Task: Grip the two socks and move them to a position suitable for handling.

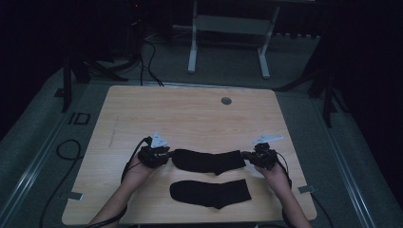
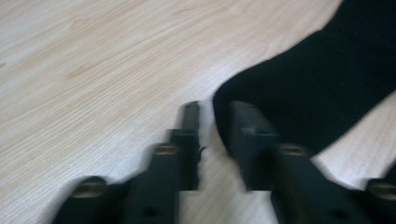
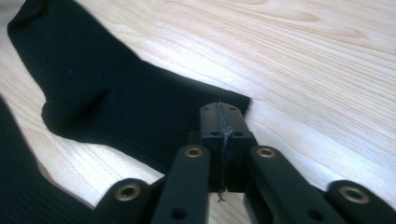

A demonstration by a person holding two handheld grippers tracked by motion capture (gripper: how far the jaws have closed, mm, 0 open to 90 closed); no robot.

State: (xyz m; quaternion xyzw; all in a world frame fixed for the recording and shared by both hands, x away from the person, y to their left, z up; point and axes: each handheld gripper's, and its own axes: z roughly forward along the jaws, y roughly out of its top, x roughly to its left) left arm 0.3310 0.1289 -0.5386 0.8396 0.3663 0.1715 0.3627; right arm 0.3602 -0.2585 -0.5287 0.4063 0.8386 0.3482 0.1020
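Far sock lies lengthwise across frame centre. Right gripper pinched tight on its right end; left gripper slightly parted, empty, touching its left end.

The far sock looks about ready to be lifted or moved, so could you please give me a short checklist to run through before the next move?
1. Right gripper shut on the cuff end of the far sock: ok, jaws pressed together with fabric between them.
2. Left gripper holding the sock's toe end: not ok, jaws apart, the toe edge at one jaw but not pinched.
3. Far sock lying flat between the two grippers: ok.
4. Near sock apart from the far one: ok, a strip of table shows between them.
5. Room on the table beyond the socks: ok, bare wood there.
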